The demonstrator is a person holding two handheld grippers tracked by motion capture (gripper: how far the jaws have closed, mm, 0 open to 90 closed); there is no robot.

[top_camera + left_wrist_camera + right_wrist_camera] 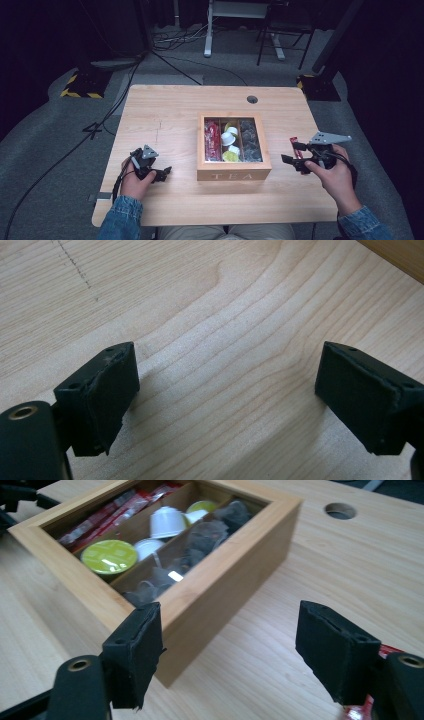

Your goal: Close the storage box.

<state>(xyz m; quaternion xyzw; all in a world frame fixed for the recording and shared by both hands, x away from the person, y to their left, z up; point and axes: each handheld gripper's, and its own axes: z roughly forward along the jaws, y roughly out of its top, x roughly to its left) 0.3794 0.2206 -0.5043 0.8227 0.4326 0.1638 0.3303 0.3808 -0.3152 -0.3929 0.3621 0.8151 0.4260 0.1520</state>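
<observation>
Both grippers stand released: left gripper point(161, 173) over bare tabletop point(165, 115) at eight o'clock of the tea box point(234, 175), right gripper point(294, 153) at three o'clock, beside a red sachet point(294, 147).

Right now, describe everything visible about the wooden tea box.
The tea box is light wood, rectangular, open-topped, with TEA lettered on its front wall. Two dividers split it into three lengthwise compartments: red sachets in the left one, white and yellow-green capsules in the middle one, dark grey tea bags in the right one. It sits flat at the middle of the table, touched by neither gripper.
</observation>
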